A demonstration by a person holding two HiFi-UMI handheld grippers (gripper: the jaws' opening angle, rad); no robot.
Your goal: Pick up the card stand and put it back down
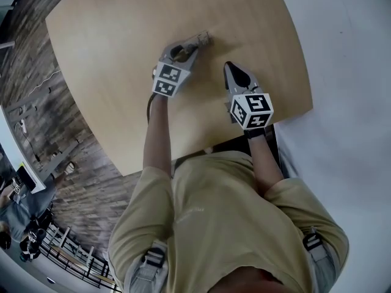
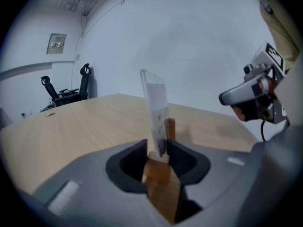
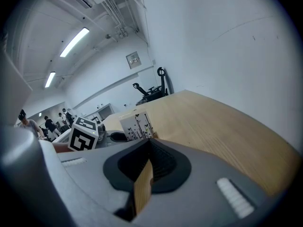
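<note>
Left gripper (image 2: 157, 150) is clamped on the wooden foot of the card stand (image 2: 155, 103). The stand is upright near the middle of the table (image 1: 110, 35), its clear panel rising between the jaws. Right gripper (image 1: 228, 66) sits close beside it, jaws together, holding nothing

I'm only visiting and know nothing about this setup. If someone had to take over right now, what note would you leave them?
Left gripper: shut on the card stand, gripping it low, near its wooden base.
Right gripper: shut and empty, over the table, apart from the stand.
Done: the stand is gripped. Whether it has left the table yet cannot be told.
Left: lift it, set it back down upright, then let go.
</note>
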